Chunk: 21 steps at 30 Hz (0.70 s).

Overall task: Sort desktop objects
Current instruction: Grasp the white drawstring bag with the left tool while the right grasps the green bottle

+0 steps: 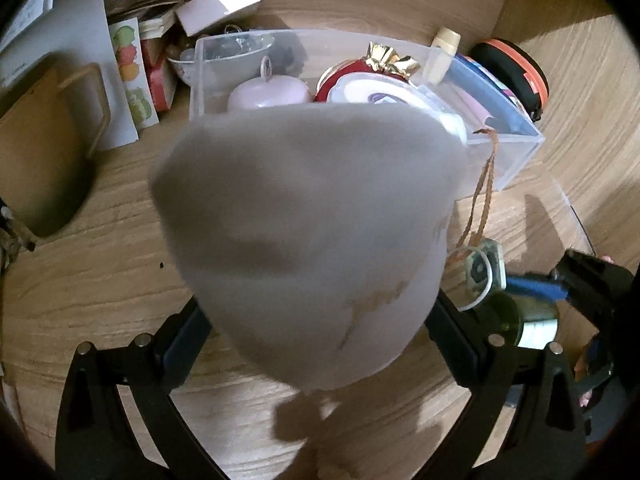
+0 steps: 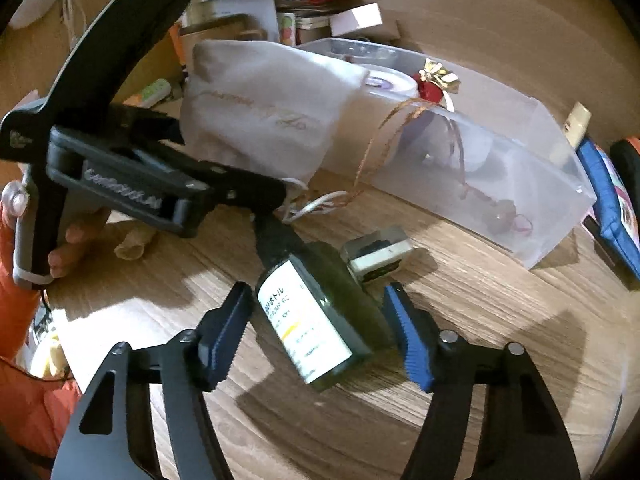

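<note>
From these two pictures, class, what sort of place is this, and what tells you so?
Probably a home desk being tidied: a wood-grain desktop, a clear plastic storage bin holding small household items, and stacked papers and small boxes at the back.

Left gripper (image 1: pixel 316 344) clamped — right gripper (image 2: pixel 320 332) half-open, angled down.

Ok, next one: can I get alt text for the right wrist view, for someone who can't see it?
The right gripper straddles a dark green bottle with a white label, lying on a wooden desk; a small gap shows at each pad. To the left, the left gripper holds a pale cloth pouch near a clear plastic bin.
</note>
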Each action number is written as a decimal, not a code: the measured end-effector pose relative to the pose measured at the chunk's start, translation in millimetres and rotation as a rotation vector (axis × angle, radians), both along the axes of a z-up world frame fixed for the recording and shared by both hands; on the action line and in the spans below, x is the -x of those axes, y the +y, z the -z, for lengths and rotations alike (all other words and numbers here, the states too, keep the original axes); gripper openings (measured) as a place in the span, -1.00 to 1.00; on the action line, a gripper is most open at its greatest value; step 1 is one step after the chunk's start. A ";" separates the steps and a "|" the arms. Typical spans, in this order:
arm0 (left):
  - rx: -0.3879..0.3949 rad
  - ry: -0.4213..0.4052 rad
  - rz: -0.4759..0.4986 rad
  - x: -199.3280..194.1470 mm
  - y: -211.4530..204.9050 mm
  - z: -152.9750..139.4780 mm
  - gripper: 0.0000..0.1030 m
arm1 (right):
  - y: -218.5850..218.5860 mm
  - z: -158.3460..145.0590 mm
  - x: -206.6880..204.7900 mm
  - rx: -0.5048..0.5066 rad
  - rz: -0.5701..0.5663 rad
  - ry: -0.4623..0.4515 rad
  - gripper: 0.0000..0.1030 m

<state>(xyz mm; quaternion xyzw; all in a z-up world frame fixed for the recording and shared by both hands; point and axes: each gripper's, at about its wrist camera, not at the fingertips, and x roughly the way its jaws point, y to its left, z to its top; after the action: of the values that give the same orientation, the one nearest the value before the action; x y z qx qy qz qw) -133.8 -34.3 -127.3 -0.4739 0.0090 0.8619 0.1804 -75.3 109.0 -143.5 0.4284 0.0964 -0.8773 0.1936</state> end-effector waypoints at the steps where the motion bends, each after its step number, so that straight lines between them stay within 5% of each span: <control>1: -0.003 0.003 -0.002 0.9 0.0 -0.4 0.97 | -0.2 -0.3 -1.3 0.004 -0.007 0.002 0.04; 4: 0.019 0.037 -0.009 -0.1 4.1 -3.5 0.91 | -0.2 -0.2 -3.8 0.000 -0.014 0.010 -0.09; 12: -0.006 0.040 0.027 0.1 12.8 -6.9 0.24 | 9.2 -1.7 -2.5 0.038 0.031 -0.009 -0.23; 21: -0.025 0.055 0.026 -3.9 12.6 -10.1 -0.09 | 11.6 -3.5 -16.7 0.060 0.071 0.005 -0.26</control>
<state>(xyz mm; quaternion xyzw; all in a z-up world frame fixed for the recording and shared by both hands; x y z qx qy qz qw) -129.9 -21.6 -117.2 -0.4476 0.0093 0.8722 0.1973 -58.6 120.6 -140.0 0.4233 0.0555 -0.8872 0.1748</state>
